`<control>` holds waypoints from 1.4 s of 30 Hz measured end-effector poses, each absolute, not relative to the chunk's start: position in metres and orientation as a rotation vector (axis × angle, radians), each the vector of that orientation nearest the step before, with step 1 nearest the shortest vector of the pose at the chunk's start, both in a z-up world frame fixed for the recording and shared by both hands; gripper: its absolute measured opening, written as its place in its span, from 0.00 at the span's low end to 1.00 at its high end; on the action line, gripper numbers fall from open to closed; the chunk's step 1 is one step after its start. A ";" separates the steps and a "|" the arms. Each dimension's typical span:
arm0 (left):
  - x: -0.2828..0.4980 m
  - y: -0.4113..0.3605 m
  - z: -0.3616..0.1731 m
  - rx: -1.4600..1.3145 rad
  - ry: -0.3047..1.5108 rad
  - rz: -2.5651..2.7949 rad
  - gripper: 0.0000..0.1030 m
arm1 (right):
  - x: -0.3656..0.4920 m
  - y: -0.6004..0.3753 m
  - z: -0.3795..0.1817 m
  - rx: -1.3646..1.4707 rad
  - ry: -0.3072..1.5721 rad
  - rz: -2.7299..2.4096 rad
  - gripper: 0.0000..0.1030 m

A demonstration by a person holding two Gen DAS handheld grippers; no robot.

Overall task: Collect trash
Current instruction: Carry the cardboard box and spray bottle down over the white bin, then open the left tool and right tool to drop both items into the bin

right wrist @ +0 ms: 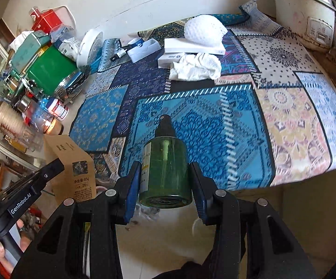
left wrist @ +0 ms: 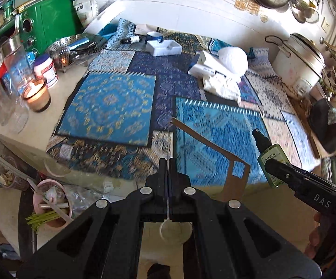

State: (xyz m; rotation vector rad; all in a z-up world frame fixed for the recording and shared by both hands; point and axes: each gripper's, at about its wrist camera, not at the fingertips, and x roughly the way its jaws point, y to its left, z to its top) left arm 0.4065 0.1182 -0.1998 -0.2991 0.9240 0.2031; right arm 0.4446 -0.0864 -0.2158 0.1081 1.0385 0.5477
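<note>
Jaws of the right gripper (right wrist: 165, 181) clamp one green spray bottle (right wrist: 165, 169) (left gripper's (left wrist: 168, 162) pinch one flattened carton (left wrist: 235, 174)).

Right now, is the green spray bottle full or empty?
Looks empty: the green spray bottle, held in the right claw, is see-through, its dip tube is plainly visible, and no liquid line shows.

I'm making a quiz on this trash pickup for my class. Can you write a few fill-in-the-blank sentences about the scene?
1. The right gripper holds a green spray ____ between its fingers.
2. The left gripper is shut on a flattened brown ____ box.
3. The crumpled white paper towel lies on the patterned ____.
4. A lit ____ glows beside the jars at the counter's edge.

Missing words: bottle; cardboard; cloth; candle
</note>
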 end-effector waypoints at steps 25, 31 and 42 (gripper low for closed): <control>0.362 0.029 -0.444 -0.344 1.357 0.102 0.00 | 0.377 -0.164 -0.402 0.117 1.411 0.369 0.38; 0.366 0.014 -0.561 -0.392 1.438 0.154 0.00 | 0.391 -0.177 -0.500 0.117 1.484 0.371 0.38; 0.366 -0.001 -0.754 -0.421 1.550 0.177 0.00 | 0.411 -0.160 -0.670 0.078 1.592 0.419 0.38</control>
